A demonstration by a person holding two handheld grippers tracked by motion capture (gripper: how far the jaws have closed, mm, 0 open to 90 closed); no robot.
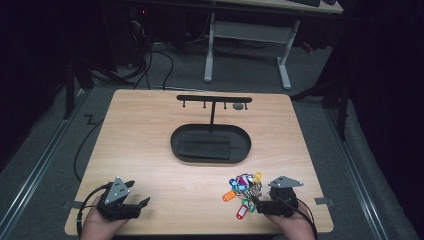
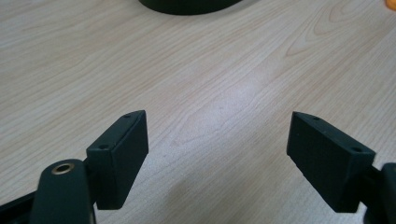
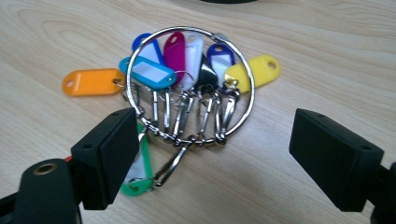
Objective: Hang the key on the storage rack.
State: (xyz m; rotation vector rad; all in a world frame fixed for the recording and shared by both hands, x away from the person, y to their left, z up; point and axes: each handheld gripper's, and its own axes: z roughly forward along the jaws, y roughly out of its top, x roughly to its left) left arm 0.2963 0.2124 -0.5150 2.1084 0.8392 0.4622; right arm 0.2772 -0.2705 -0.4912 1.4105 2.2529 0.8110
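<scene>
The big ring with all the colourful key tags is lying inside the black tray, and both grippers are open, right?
Not quite. The ring of key tags lies on the bare wooden table, just in front of the right gripper, not inside the black tray; the high view shows it. The rest is right: the left gripper and the right one are both open.

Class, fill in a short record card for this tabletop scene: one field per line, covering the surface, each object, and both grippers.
surface: wooden table
centre: black oval tray with a hook rack rising behind it
near right: key ring carrying coloured tags, lying flat
left gripper: open, over bare wood
right gripper: open, jaws either side of the ring's near edge, not gripping
</scene>
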